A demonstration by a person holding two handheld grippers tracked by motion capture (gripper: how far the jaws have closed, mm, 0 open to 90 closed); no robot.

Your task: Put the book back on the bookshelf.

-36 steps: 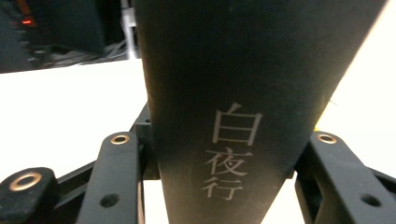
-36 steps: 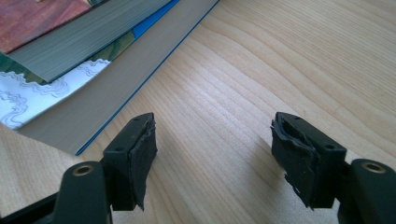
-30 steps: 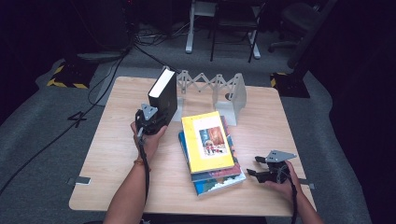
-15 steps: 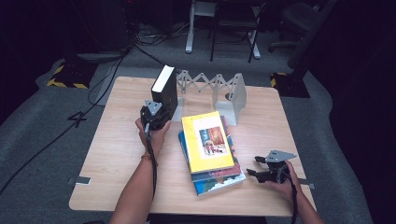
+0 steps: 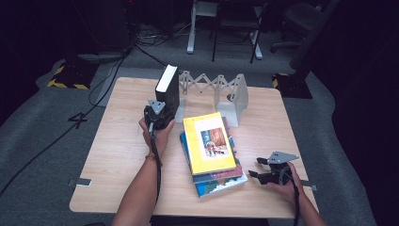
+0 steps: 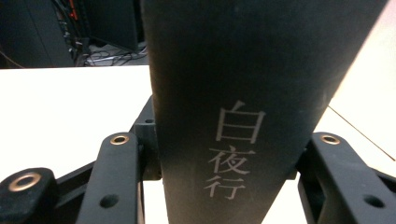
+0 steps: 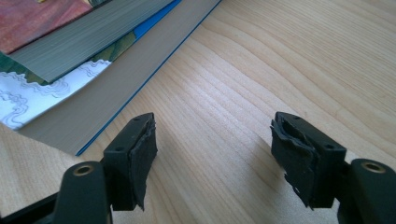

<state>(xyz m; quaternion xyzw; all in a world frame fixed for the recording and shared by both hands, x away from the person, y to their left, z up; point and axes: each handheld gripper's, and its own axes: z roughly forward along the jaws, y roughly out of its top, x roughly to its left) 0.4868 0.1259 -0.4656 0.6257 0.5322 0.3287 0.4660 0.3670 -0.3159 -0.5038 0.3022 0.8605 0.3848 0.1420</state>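
A black book (image 5: pixel 168 89) with pale characters on its spine (image 6: pixel 224 93) stands upright on the table by the left end of a grey folding book rack (image 5: pixel 211 87). My left gripper (image 5: pixel 163 112) holds its lower spine. The book sits between the jaws (image 6: pixel 224 154), which have just been opening slightly, though the pads still touch it. A stack of books lies flat mid-table with a yellow book (image 5: pixel 209 143) on top. My right gripper (image 5: pixel 255 167) rests low on the table to the right of the stack, open and holding nothing (image 7: pixel 215 149). The stack's page edges (image 7: pixel 70 56) lie just ahead of it.
The wooden table (image 5: pixel 122 155) has bare surface on its left half and along the right edge. The rack's grey end plate (image 5: pixel 237 96) stands behind the stack. Chairs, cables and a dark floor surround the table.
My left hand has edged slightly toward the rack with the black book still upright. The right gripper has stayed where it was.
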